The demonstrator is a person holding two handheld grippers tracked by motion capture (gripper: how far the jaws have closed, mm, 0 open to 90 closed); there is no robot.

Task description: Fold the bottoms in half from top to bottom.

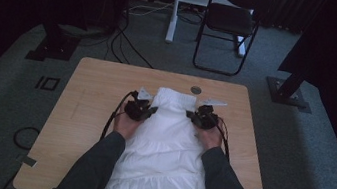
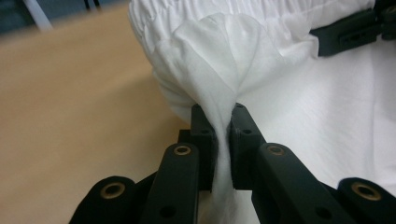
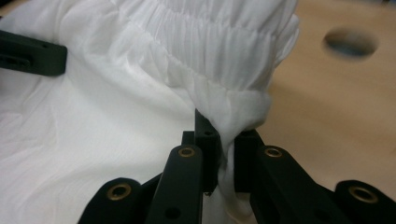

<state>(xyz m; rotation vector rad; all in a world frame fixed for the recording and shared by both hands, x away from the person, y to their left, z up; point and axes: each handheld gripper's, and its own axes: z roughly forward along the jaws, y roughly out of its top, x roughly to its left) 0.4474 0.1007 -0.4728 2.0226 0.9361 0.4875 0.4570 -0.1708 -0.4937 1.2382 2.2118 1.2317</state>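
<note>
You have bare table (image 1: 96, 89) on both sides of the white garment (image 1: 165, 139). Your left gripper (image 1: 149, 112) and right gripper (image 1: 192, 117) each clamp a pinch of fabric beside its gathered waistband (image 3: 210, 32).

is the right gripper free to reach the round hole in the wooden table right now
Probably not. The right gripper is shut on the gathered edge of the white cloth garment, so it would drag the cloth along. The round hole lies uncovered just beyond it.

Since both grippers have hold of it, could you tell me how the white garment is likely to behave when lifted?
Probably floppy: the white garment bunches into folds where the left gripper pinches it. Likely light, since thin pinches at the right gripper hold it. Its lower part would probably drag and sag.
</note>
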